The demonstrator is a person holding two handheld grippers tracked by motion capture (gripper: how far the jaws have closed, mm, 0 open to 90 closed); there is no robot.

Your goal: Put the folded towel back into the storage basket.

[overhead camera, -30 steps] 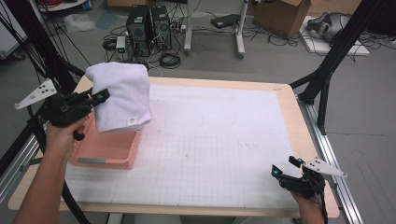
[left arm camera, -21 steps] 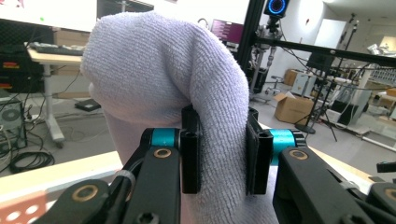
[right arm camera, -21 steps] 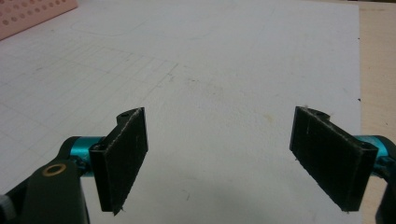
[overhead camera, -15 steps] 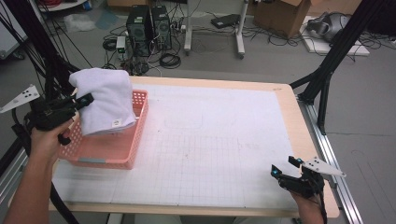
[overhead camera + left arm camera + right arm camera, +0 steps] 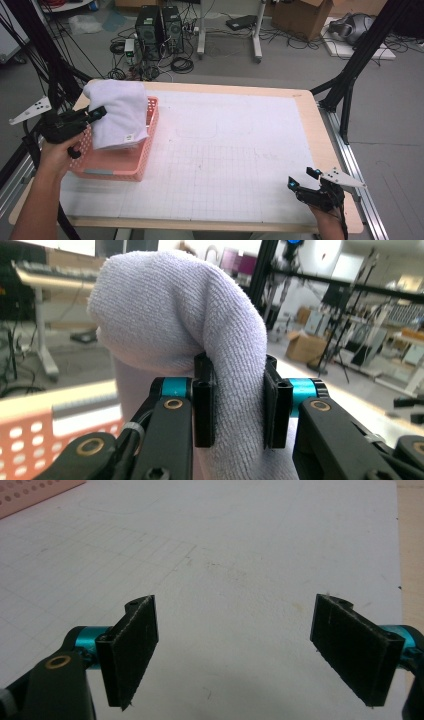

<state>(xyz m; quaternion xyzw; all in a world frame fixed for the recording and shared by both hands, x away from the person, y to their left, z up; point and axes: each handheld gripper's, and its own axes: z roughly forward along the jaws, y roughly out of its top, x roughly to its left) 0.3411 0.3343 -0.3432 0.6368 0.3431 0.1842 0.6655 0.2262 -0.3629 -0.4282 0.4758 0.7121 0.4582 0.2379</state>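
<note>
While the left hand-held gripper (image 5: pixel 95 114) clamps a folded white towel (image 5: pixel 117 112) over the pink basket (image 5: pixel 115 167), right hand-held gripper (image 5: pixel 302 181) wide open, empty, above the desk (image 5: pixel 240 150)

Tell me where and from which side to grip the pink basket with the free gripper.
Take the pink basket by its right long rim, coming down from above on the table's open side. That wall is thin enough for the right gripper's open jaws, and it is bare, while the white towel in the left gripper hangs over the far left part.

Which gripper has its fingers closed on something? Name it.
The left gripper: its fingers pinch the folded white towel over the pink basket. The right gripper is open above bare table.
</note>
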